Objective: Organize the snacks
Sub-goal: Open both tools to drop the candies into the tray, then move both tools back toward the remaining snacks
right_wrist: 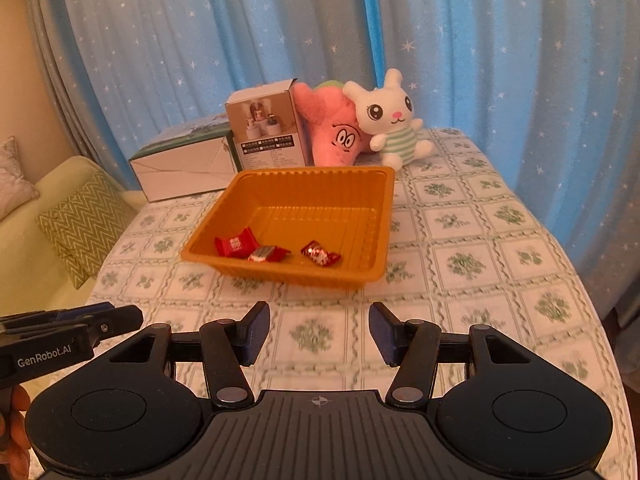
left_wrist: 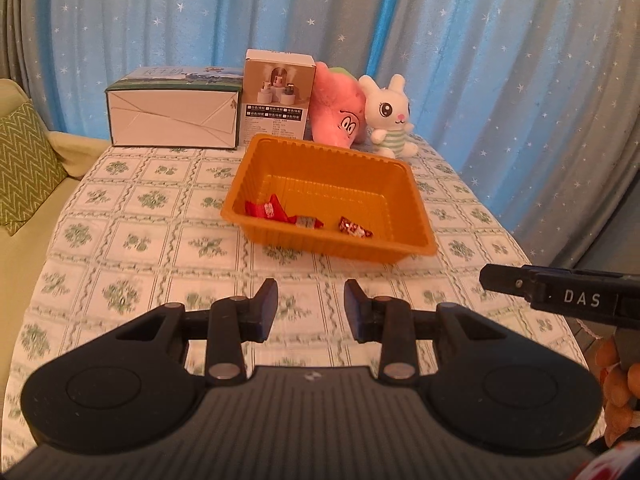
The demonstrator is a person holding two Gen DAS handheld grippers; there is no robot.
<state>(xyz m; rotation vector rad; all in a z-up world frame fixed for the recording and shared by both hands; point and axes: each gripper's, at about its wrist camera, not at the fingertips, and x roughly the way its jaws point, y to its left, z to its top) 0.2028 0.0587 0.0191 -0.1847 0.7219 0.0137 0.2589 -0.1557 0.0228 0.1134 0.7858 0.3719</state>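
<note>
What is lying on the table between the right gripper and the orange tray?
Nothing. In the right wrist view, only bare patterned tablecloth lies between the open, empty right gripper and the orange tray, which holds three red candies.

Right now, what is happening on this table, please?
A person holds a gripper in each hand over the table, sorting snacks. Three red candies lie in the orange tray. The left gripper and the right gripper are both open and empty, short of the tray. No snack shows loose on the cloth. Boxes and two plush toys stand behind the tray.
</note>
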